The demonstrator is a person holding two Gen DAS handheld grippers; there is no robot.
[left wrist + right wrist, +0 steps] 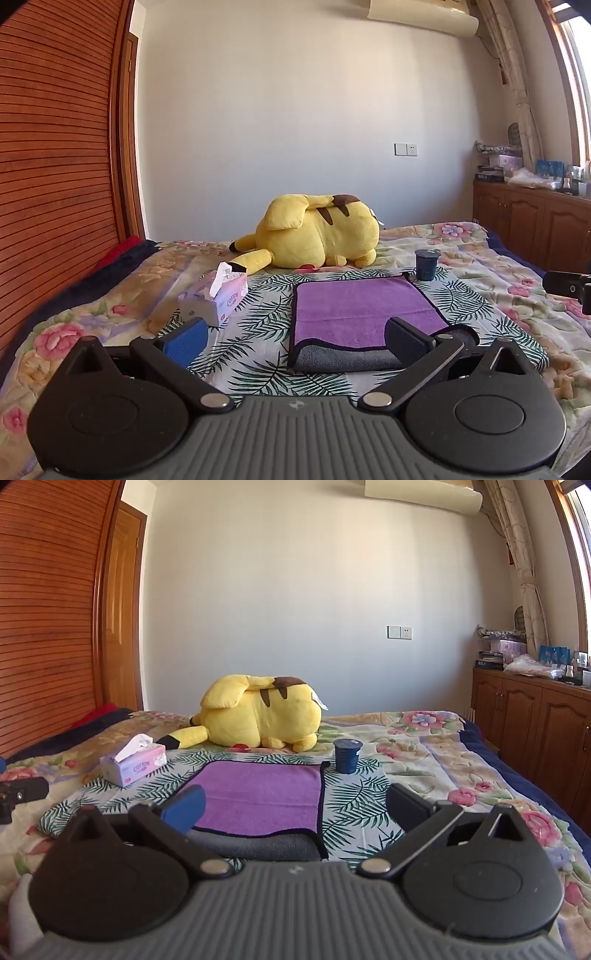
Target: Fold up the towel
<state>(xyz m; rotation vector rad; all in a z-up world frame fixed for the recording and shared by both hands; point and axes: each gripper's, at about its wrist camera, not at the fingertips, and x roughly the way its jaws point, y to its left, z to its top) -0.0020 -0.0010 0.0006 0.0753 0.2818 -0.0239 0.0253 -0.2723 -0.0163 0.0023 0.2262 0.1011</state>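
Observation:
A purple towel with a grey underside and dark border lies flat on a leaf-print cloth on the bed. Its near edge is rolled over, showing grey. My left gripper is open and empty, hovering just before the towel's near left corner. In the right wrist view the towel lies ahead, and my right gripper is open and empty over its near right corner. Each gripper's body pokes in at the edge of the other's view.
A tissue box sits left of the towel. A dark blue cup stands at the towel's far right corner. A yellow plush toy lies behind. Wooden cabinets line the right wall; a slatted wooden wardrobe stands left.

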